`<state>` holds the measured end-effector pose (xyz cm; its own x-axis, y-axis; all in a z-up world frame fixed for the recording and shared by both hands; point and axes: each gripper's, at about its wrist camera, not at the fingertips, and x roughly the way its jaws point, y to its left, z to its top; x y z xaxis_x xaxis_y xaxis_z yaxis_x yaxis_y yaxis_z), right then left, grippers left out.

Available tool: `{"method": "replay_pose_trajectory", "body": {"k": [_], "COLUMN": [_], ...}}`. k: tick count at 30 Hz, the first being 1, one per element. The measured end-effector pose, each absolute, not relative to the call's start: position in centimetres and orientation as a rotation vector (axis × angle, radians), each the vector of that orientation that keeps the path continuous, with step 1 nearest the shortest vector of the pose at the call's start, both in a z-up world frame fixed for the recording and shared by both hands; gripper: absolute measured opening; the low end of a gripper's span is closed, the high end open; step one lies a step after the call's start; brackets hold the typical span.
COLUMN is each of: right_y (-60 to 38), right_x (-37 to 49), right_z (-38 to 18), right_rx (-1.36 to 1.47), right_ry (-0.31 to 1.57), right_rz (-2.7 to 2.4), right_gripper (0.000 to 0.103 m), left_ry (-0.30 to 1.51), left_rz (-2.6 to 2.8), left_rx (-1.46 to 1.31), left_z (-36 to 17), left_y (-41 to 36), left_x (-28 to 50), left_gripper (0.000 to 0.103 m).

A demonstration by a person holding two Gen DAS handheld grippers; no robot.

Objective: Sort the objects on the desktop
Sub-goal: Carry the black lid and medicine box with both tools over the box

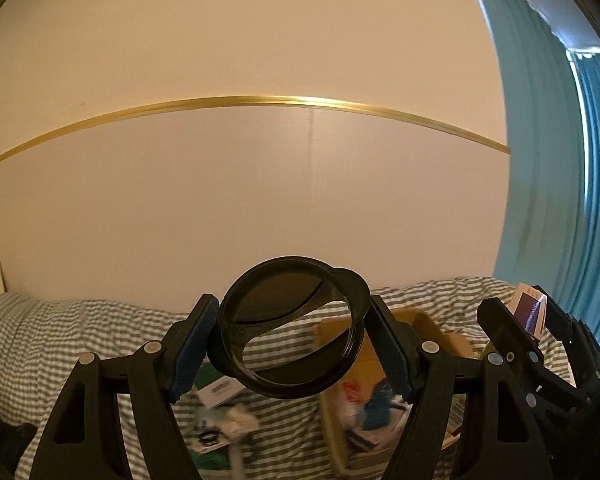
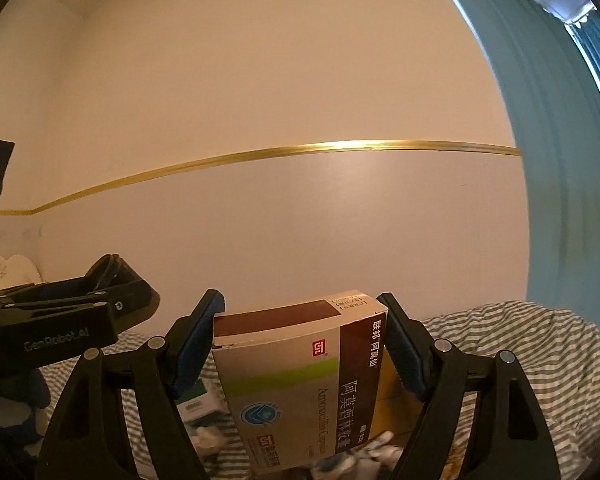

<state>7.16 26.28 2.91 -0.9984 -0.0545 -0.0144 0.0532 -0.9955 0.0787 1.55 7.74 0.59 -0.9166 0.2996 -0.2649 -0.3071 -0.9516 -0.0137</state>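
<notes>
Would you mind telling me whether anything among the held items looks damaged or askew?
The medicine box in the right tongs looks worn: its top edge is bowed and a corner seam has split slightly. It also sits tilted. The black round lid in the left tongs is tilted too, but looks intact.

we list as unreadable: blurred items in the cardboard box (image 1: 416, 320), its walls part hidden behind the black ring lid (image 1: 292, 326); smeared packets (image 1: 220, 420) on the striped bedding (image 1: 80, 328); medicine box (image 2: 300, 380) base cut off below.
</notes>
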Motion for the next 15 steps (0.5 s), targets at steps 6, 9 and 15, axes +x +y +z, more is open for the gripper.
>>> {"method": "replay_pose_trajectory", "body": {"k": [6, 9, 15], "right_y": [30.1, 31.7, 34.4], "right_x": [6.7, 5.8, 3.0], "right_z": [2.5, 1.6, -0.9], "right_rx": [0.03, 0.063, 0.242], "right_ry": [-0.188, -0.191, -0.251], "right_rz": [-3.109, -3.116, -3.075], "right_gripper": [0.077, 0.077, 0.077], "left_ry": [0.093, 0.078, 0.111], "left_rz": [2.75, 2.728, 2.68], "left_rx": [-0.383, -0.401, -0.503], "left_z": [0.5, 0.2, -2.6], "left_y": [11.6, 13.0, 16.6], "left_x": [0.6, -0.2, -2.9], "left_gripper": [0.076, 0.076, 0.076]}}
